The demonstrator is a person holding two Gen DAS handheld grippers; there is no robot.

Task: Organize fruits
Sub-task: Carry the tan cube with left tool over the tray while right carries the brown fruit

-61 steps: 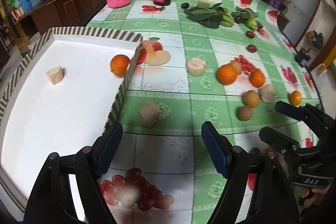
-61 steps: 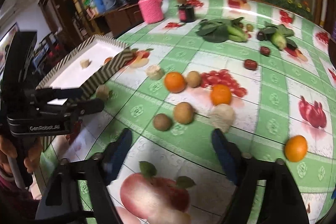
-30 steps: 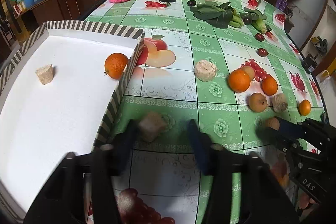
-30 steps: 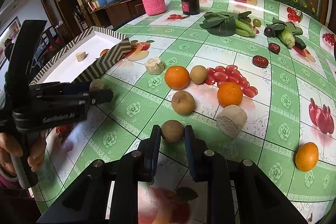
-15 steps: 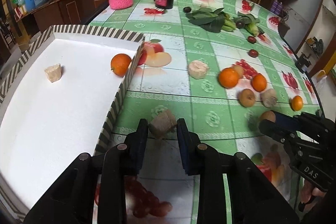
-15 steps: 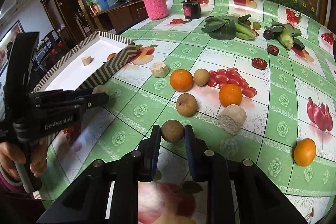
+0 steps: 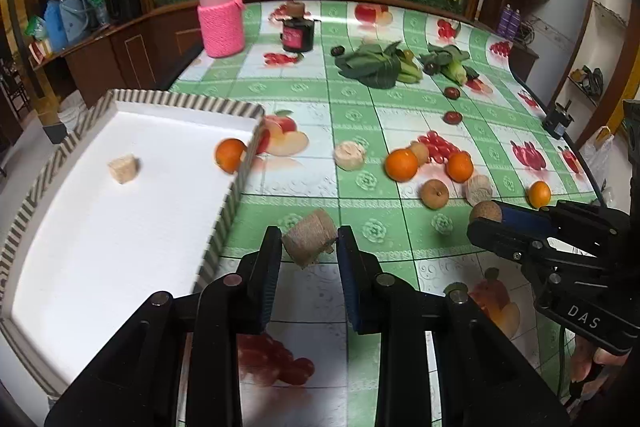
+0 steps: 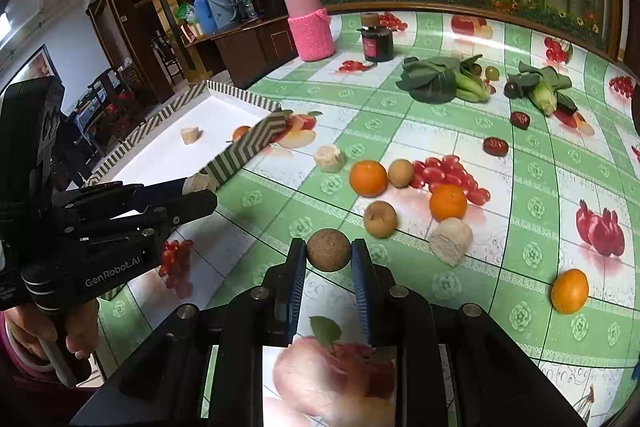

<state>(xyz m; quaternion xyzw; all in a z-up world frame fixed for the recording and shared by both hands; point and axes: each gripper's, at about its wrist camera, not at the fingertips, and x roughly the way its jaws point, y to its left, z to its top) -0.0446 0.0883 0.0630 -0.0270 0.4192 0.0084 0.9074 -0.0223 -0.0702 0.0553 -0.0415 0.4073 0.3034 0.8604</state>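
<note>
My left gripper (image 7: 308, 241) is shut on a tan cylindrical chunk (image 7: 309, 237), lifted just off the table beside the striped white tray (image 7: 120, 227). My right gripper (image 8: 329, 253) is shut on a round brown fruit (image 8: 329, 249), held above the green fruit-print tablecloth. In the left wrist view the right gripper (image 7: 486, 217) shows at the right with that brown fruit (image 7: 485, 211). Inside the tray lie an orange (image 7: 229, 155) and a tan chunk (image 7: 124, 168). Oranges (image 8: 368, 178) (image 8: 448, 202) (image 8: 569, 291), brown fruits (image 8: 380, 219) (image 8: 401, 173) and tan chunks (image 8: 451, 241) (image 8: 329, 157) lie loose on the table.
At the far end stand a pink knitted jar (image 7: 221, 19) and a dark jar (image 7: 298, 33). Leafy greens (image 8: 436, 81), corn (image 8: 546, 95) and dark red fruits (image 8: 495, 145) lie farther back. A hand (image 8: 80, 331) grips the left tool's handle.
The left jaws closed onto the tan chunk and lifted it off the table. The right gripper, shut on the brown fruit throughout, has risen too.
</note>
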